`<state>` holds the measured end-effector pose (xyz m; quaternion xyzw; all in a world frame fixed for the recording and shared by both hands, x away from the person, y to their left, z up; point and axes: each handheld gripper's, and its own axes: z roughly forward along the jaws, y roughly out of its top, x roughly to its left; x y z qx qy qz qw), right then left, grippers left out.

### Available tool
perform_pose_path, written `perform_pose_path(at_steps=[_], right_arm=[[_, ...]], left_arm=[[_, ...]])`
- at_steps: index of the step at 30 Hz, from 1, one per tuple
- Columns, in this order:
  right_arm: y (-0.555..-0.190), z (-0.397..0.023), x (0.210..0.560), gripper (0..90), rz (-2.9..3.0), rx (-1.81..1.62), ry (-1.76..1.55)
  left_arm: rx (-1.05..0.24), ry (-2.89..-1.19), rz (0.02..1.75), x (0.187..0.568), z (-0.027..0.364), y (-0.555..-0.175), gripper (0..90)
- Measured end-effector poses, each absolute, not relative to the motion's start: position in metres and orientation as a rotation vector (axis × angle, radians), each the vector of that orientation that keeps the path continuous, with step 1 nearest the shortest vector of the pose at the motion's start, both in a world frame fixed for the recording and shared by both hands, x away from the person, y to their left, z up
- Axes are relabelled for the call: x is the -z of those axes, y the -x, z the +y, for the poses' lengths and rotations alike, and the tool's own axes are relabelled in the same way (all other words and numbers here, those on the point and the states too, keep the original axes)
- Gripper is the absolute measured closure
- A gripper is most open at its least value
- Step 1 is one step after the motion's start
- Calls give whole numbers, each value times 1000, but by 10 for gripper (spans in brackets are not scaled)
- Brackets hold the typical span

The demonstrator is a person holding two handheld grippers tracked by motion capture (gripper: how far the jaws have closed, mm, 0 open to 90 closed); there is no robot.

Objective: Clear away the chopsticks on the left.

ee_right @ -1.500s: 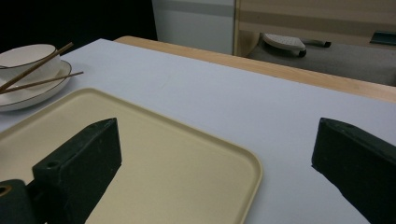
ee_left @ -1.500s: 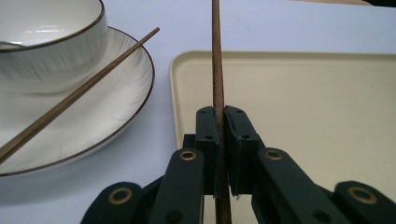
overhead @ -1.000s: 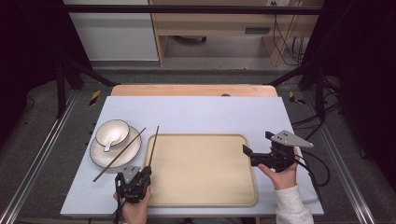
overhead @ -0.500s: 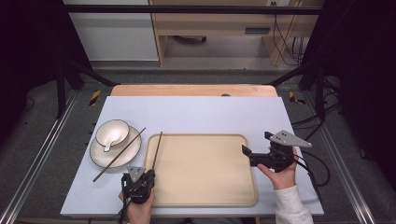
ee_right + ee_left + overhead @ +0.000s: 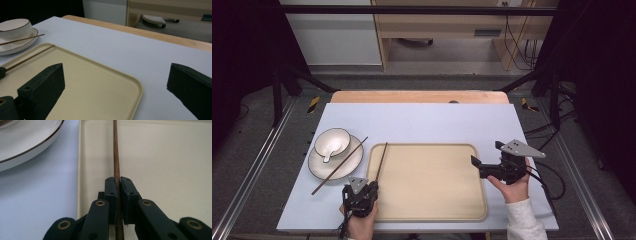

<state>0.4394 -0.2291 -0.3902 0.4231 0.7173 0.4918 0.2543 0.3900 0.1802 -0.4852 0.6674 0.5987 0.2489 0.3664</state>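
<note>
**One chopstick gripped, one still on the plate**

Two chopsticks apart: first chopstick [image 5: 115, 157] clamped near its near end in the left gripper [image 5: 360, 194], lying along the left edge of the tray [image 5: 472, 210], inside its rim. Second chopstick [image 5: 339, 165] resting slantwise across the plate [image 5: 319, 170] near the table's left edge, near tip down on the table [image 5: 437, 120]. Judged mid-transfer: likely setting the held stick down on the tray. Next move calls for easing the jaws apart without rolling the stick, then reaching for the other.

Right gripper [image 5: 482, 169] spread wide, holding nothing, hovering at the tray's right edge.

Bowl [image 5: 332, 141] standing on the plate, spoon [image 5: 331, 150] inside it. Tray otherwise bare.
</note>
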Motion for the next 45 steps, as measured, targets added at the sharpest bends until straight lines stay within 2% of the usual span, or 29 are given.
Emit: perform_pose_path(at_steps=[17, 23, 25, 27, 28, 30, 31, 35, 41, 45], right_arm=[[-438, -231, 388, 18, 1938, -1347, -1145], [-437, -232, 387, 18, 1928, -1356, -1150], [-437, -234, 386, 18, 1922, -1363, -1149], [-437, -234, 386, 18, 1922, -1365, -1149], [-436, -235, 385, 18, 1923, -1365, -1145], [-436, -235, 385, 18, 1923, -1365, -1145], [-436, -235, 385, 18, 1919, -1369, -1152], [-435, -236, 383, 18, 1914, -1375, -1152], [-436, -236, 384, 18, 1914, -1369, -1149], [-436, -236, 385, 18, 1920, -1365, -1145]], left_arm=[[-638, -1720, 1491, 474, 182, -391, 782], [-644, -1725, 1416, 455, 191, -397, 713], [-642, -1729, 1367, 444, 198, -400, 635], [-644, -1734, 1350, 440, 201, -401, 610], [-650, -1754, 1326, 435, 204, -404, 557], [-644, -1775, 1313, 433, 207, -405, 536], [-603, -1802, 1280, 430, 213, -409, 490], [-595, -1847, 1257, 430, 227, -411, 409], [-624, -1872, 1238, 434, 250, -410, 344], [-649, -1900, 1241, 437, 264, -409, 335]])
